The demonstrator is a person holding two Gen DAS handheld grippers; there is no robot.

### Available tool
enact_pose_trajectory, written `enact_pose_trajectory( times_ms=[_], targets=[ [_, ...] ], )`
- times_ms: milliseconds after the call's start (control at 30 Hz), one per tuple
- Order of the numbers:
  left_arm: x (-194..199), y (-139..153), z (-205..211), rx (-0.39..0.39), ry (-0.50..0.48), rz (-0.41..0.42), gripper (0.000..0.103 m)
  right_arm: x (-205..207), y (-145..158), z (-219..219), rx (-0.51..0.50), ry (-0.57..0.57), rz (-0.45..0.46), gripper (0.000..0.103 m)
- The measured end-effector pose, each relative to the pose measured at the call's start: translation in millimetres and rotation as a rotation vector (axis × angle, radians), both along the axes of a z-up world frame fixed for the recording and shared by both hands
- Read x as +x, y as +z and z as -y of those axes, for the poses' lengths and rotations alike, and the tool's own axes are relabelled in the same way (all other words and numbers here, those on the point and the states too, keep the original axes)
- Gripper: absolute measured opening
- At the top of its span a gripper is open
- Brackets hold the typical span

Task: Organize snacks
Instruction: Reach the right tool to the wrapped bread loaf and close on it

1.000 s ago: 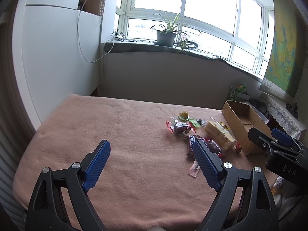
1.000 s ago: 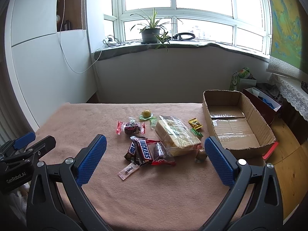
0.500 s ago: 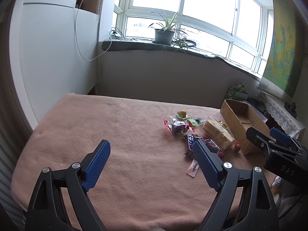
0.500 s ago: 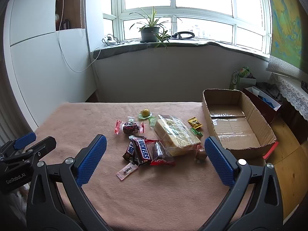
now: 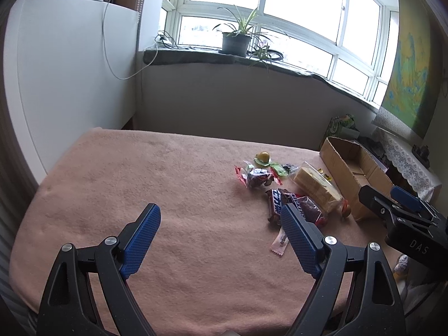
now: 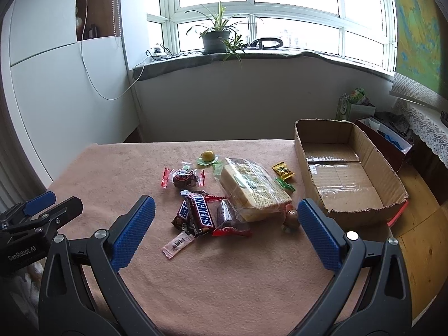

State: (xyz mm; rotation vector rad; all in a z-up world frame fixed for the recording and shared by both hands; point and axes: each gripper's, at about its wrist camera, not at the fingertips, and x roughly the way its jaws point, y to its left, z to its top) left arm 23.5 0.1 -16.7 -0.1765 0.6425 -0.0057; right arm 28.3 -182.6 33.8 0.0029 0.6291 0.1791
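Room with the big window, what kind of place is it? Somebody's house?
Most likely a room in someone's home. A potted plant sits on the windowsill, a table is covered with a pink blanket, and loose snacks such as a Snickers bar lie beside an open cardboard box.

Table (image 6: 224, 294) covered in a pink-beige fleece cloth, bearing 1 open cardboard box (image 6: 330, 212) at its right edge and a loose cluster of snacks just left of it. Cluster: 1 clear-wrapped wafer pack (image 6: 252, 190), 2 Snickers bars (image 6: 201, 214), 1 dark red-wrapped cake (image 6: 231, 219), 1 red-ended round sweet (image 6: 183, 178), 1 small white sachet (image 6: 177, 244), 1 yellow packet (image 6: 283, 170), 1 brown ball (image 6: 291, 218), 1 yellow ball on green wrapper (image 6: 208, 156).
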Motion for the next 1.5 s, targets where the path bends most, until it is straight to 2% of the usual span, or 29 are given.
enact_pose_trajectory(
  times_ms=[200,333,433,500,667,733,800,1000,1100,1167,1367,1500],
  targets=[
    [6.9,-9.0,-1.4,-0.021,-0.015,-0.027,0.087,0.6,-17.6,11.1,-0.004,0.018,-0.045,0.103],
    [12.7,-15.8,-1.5,-0.048,-0.032,-0.052,0.083,2.8,-27.6,21.6,0.033,0.02,-0.079,0.103],
    [15.8,-18.3,0.8,-0.059,-0.051,-0.062,0.082,7.3,-34.2,28.2,0.07,0.026,-0.11,0.096],
    [18.5,-19.6,3.2,-0.064,-0.068,-0.07,0.075,10.5,-37.7,33.6,0.11,0.024,-0.129,0.092],
    [32.0,-19.0,6.1,-0.114,-0.127,-0.09,0.073,18.1,-46.0,47.0,0.197,0.012,-0.163,0.088],
    [40.1,-15.2,8.5,-0.114,-0.147,-0.088,0.07,21.0,-49.1,52.3,0.227,0.007,-0.176,0.082],
    [50.8,-10.5,11.1,-0.117,-0.166,-0.086,0.067,25.2,-52.0,55.4,0.25,0.008,-0.192,0.079],
    [90.9,-9.3,25.8,-0.148,-0.239,-0.122,0.067,39.4,-55.7,58.6,0.299,0.01,-0.205,0.075],
    [113.9,-12.5,29.1,-0.247,-0.284,-0.171,0.066,48.6,-58.7,60.3,0.346,0.019,-0.223,0.075],
    [128.1,-12.4,32.6,-0.284,-0.299,-0.185,0.065,54.7,-61.6,60.4,0.367,0.022,-0.234,0.075],
    [171.6,-15.1,56.4,-0.32,-0.384,-0.236,0.066,71.8,-74.6,65.7,0.437,0.018,-0.281,0.074],
    [195.6,-25.9,77.8,-0.304,-0.445,-0.302,0.065,79.8,-82.5,71.6,0.489,0.022,-0.315,0.074]
  ],
)
